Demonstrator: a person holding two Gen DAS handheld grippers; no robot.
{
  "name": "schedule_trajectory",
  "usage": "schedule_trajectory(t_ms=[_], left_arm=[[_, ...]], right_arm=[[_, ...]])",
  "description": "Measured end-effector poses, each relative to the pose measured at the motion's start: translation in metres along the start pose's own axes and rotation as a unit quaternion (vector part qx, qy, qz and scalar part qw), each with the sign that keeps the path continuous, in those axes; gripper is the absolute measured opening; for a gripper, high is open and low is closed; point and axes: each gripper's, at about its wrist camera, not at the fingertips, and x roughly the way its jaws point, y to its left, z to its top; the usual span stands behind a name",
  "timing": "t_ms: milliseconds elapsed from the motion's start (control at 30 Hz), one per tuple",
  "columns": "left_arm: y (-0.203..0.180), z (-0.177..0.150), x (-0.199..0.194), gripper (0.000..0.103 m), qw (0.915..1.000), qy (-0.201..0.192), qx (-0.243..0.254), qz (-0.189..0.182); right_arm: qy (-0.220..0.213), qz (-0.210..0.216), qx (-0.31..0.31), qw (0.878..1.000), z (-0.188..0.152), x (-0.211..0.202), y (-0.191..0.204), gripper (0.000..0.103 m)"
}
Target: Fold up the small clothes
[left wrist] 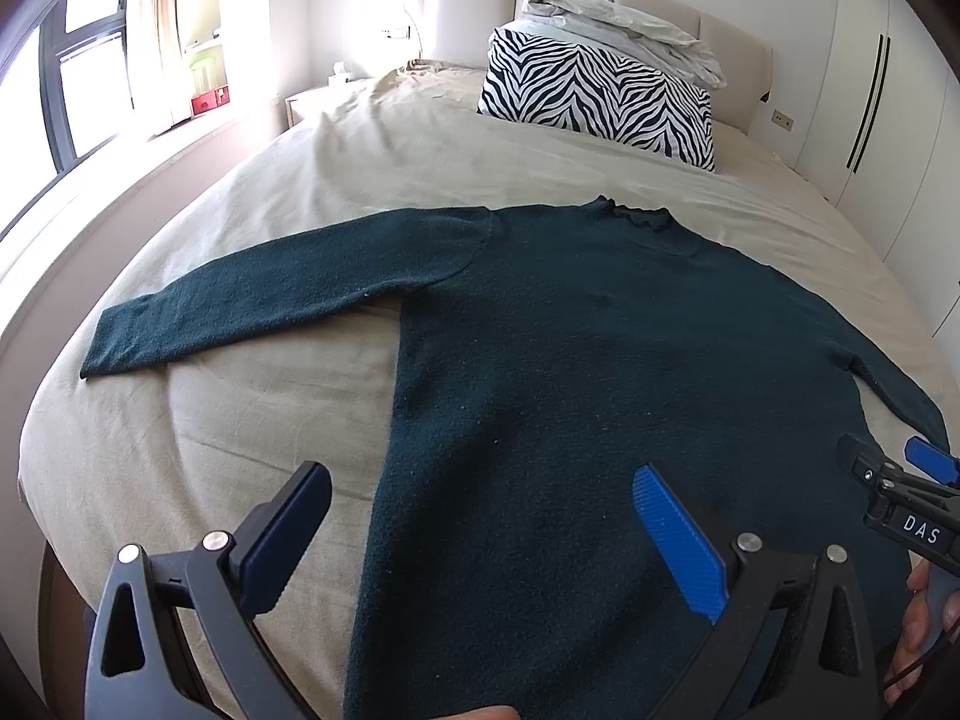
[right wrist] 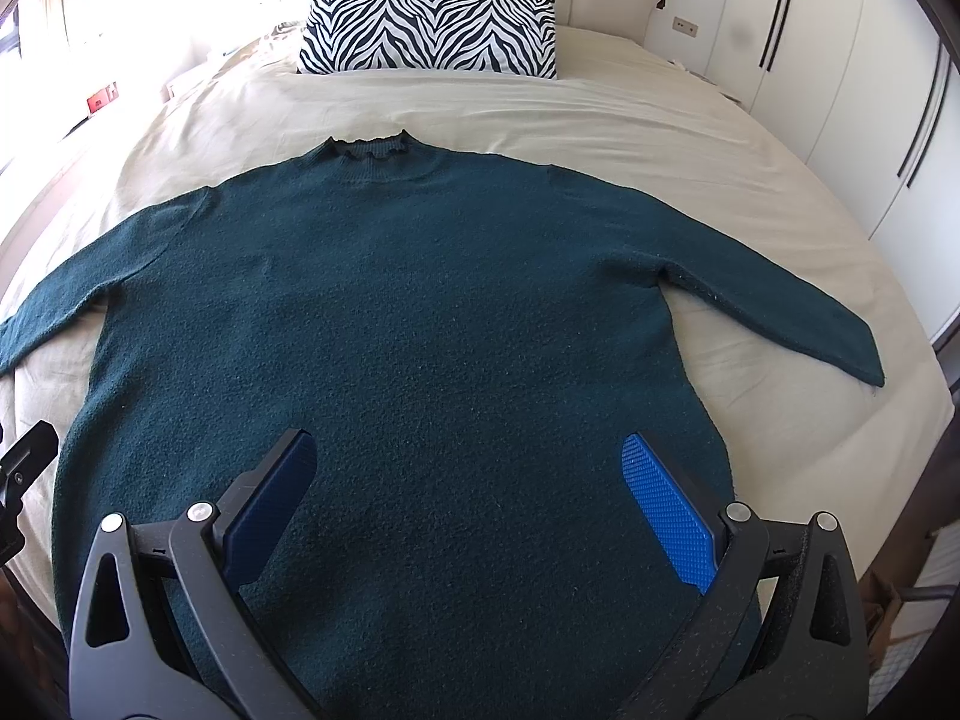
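A dark teal long-sleeved sweater (left wrist: 570, 360) lies flat on the bed, collar away from me and both sleeves spread out; it also shows in the right wrist view (right wrist: 390, 312). My left gripper (left wrist: 480, 516) is open and empty, hovering over the sweater's lower left edge. My right gripper (right wrist: 468, 480) is open and empty above the sweater's lower middle. The right gripper also shows at the right edge of the left wrist view (left wrist: 888, 468). The hem is hidden below both views.
The bed has a beige sheet (left wrist: 252, 432). A zebra-print pillow (right wrist: 426, 24) and a bundled grey-white duvet (left wrist: 624, 18) lie at the headboard. White wardrobes (right wrist: 840, 60) stand on the right, a window (left wrist: 78, 72) on the left.
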Motion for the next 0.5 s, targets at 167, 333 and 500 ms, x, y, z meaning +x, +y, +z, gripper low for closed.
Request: schedule_trajectory(t_ms=[167,333,500], left_arm=[[-0.0007,0.0002,-0.0004,0.103,1.0000,0.000,0.000,0.000],[-0.0018,0.0007,-0.0012,0.103,1.0000,-0.002,0.001,-0.001],[-0.0020,0.0002,-0.0017,0.103,1.0000,-0.002,-0.002,-0.008]], right_arm=[[0.000,0.000,0.000,1.000,-0.0004,0.0000,-0.0012,0.103],[0.002,0.001,0.001,1.000,-0.0004,0.0026,-0.0018,0.103],[0.002,0.000,0.002,1.000,0.0003,0.0026,-0.0016,0.103]])
